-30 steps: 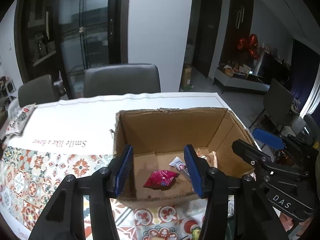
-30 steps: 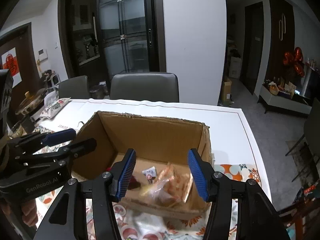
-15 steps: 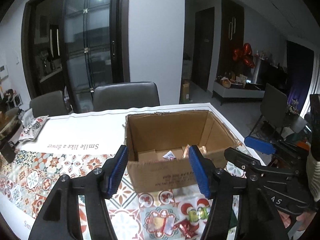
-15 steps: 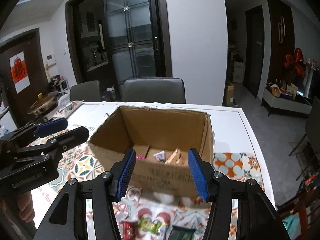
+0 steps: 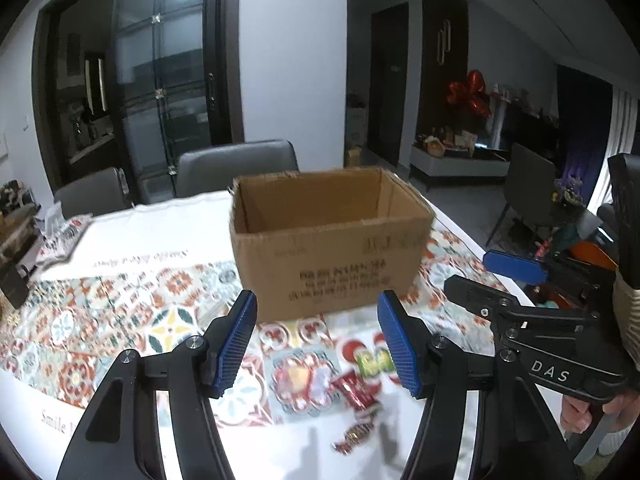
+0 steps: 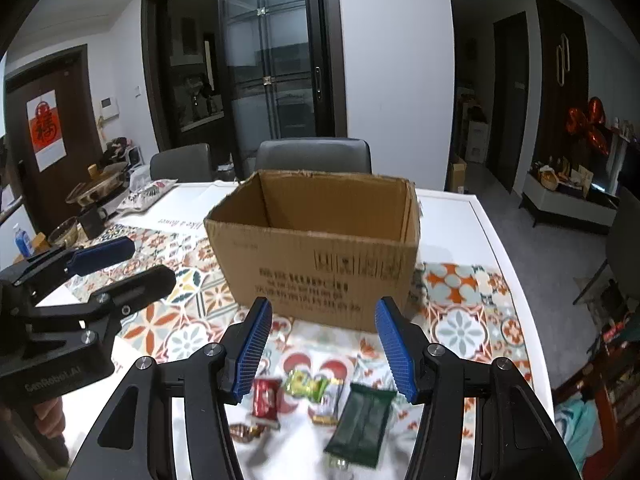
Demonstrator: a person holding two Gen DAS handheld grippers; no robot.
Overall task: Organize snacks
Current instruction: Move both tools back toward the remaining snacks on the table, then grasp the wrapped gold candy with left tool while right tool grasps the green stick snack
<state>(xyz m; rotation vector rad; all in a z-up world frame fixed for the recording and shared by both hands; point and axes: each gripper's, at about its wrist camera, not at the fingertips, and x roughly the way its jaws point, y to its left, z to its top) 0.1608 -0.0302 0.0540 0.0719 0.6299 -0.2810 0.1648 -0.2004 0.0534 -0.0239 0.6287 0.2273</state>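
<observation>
Snacks lie loose on the tabletop (image 6: 476,236) in front of my cardboard box (image 6: 316,252), on the near side of its printed wall. From my right claw (image 6: 322,344) I see a red packet (image 6: 266,398), a green-and-yellow packet (image 6: 306,386) and a dark green bar (image 6: 362,420) just beyond and below its fingertips; the bar is nearest the right finger. That claw is released, nothing between its blue pads (image 6: 394,350). My left claw (image 5: 318,338) is released too and carries nothing. Ahead of it sit a red wrapper (image 5: 356,390), a green-and-yellow one (image 5: 374,362) partly hidden by its right finger, and a small twisted candy (image 5: 354,436) closest to me. The box stands upright and open-topped, well beyond both claws, on the patterned cloth (image 5: 120,312).
</observation>
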